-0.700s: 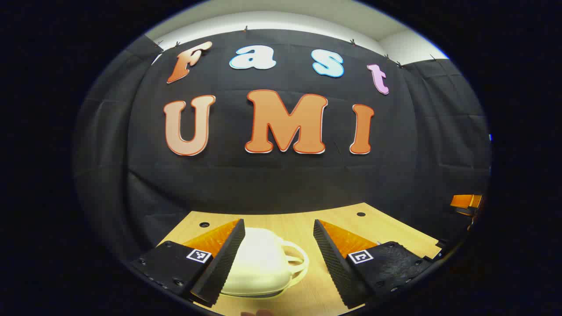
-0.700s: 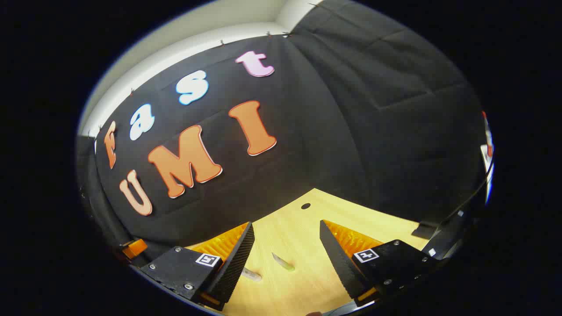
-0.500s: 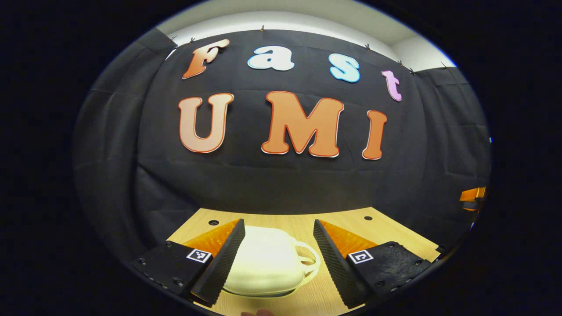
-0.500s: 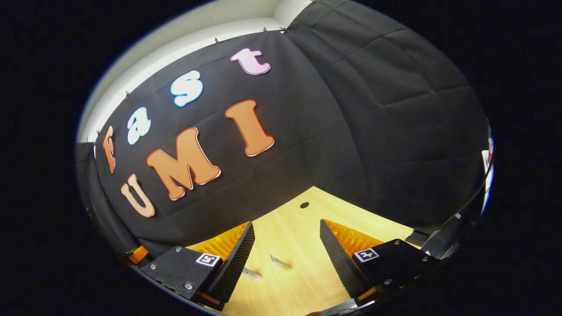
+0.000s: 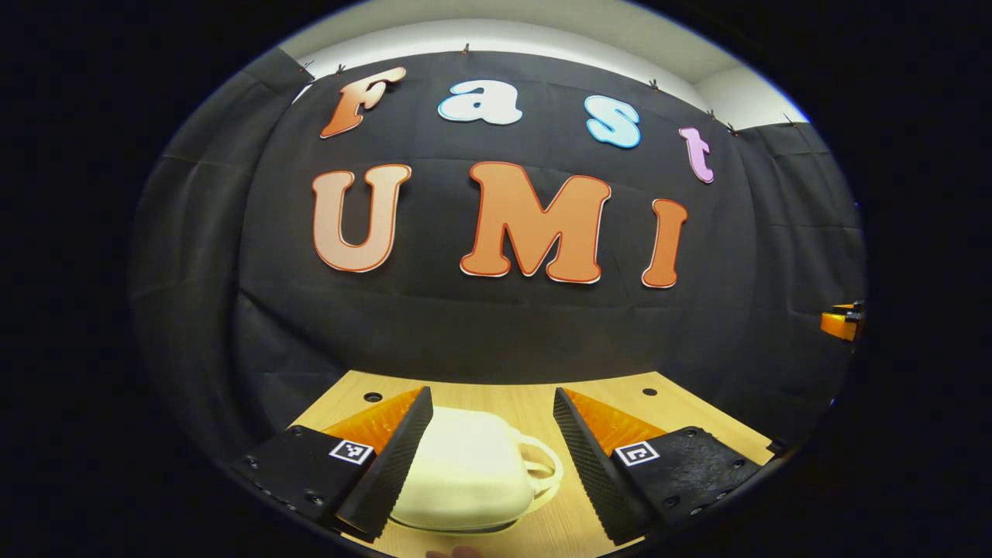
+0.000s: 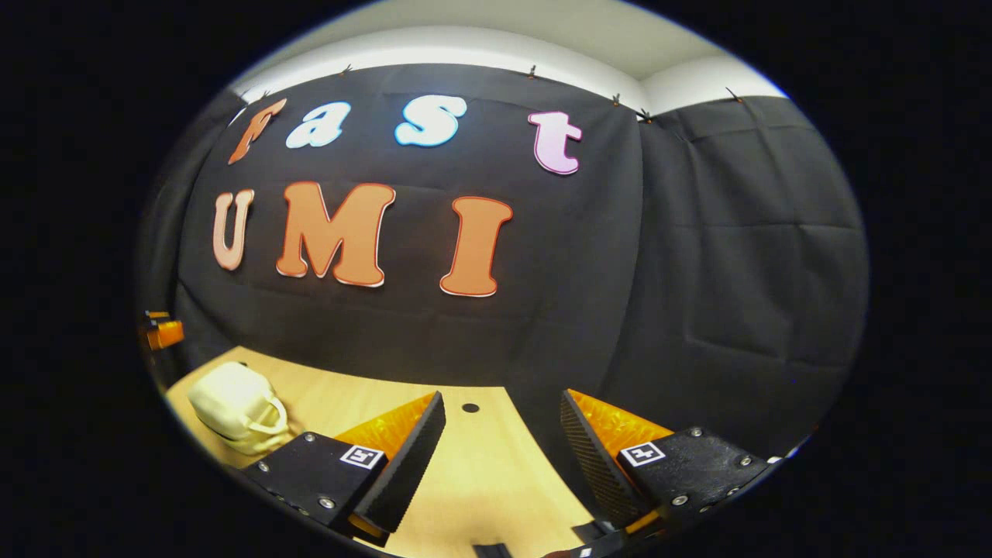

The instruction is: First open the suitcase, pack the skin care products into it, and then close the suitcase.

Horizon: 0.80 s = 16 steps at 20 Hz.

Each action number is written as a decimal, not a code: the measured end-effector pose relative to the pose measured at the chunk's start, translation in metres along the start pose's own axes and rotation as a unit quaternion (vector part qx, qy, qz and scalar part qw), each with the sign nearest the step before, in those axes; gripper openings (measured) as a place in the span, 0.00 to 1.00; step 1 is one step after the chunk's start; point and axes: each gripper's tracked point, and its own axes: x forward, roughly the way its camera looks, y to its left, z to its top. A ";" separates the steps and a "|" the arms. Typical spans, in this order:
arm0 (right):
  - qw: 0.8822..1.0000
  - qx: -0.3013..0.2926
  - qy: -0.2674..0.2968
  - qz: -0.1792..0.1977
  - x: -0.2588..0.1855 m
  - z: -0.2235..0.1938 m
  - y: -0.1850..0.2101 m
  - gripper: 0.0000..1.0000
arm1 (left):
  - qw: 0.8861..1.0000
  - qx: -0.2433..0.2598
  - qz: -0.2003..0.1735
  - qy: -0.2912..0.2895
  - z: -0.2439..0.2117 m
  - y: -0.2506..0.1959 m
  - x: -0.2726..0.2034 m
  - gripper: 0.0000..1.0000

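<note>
The suitcase (image 5: 465, 477), a small cream case with a loop handle on its right side, is seen lying shut on the wooden table (image 5: 535, 399). In the left gripper view it is located between and just beyond the fingers of the left gripper (image 5: 492, 465), which is held wide apart; neither finger is seen pressing on the case, although the left finger overlaps its edge in the picture, so contact there cannot be confirmed. In the right gripper view the same suitcase (image 6: 236, 409) is found well to the left, near the table's left edge, and the right gripper (image 6: 500, 465) is likewise held wide apart with nothing between its fingers but bare table (image 6: 480, 473).

The task is judged to be at its first stage: the case has not yet been opened, nothing is packed, and closing remains. No skin care products can be identified in these views.

Regarding clearance, the black cloth wall (image 6: 697, 294) is hung close behind the table's far edge, so little room is left behind the case for a lid to swing. Open table surface is available to the right of the case. A dark item at the bottom of the right gripper view cannot be identified.
</note>
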 end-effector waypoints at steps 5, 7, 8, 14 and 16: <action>0.992 0.099 -0.061 0.048 -0.002 0.040 0.085 0.95 | 1.000 -0.003 -0.013 -0.021 0.021 -0.016 -0.003 0.97; 0.990 0.121 -0.052 0.059 0.002 0.031 0.105 0.95 | 1.000 -0.014 -0.009 -0.024 0.023 -0.017 -0.005 0.97; 0.991 0.112 -0.055 0.052 0.004 0.030 0.107 0.95 | 1.000 -0.018 0.000 -0.024 0.021 -0.014 -0.007 0.97; 0.989 0.094 -0.038 0.109 0.021 0.011 0.134 1.00 | 0.996 0.008 0.080 -0.043 0.015 -0.006 -0.021 0.97; 0.988 0.080 -0.024 0.126 0.034 -0.003 0.135 0.95 | 0.993 0.038 0.102 -0.051 0.012 -0.011 -0.021 0.97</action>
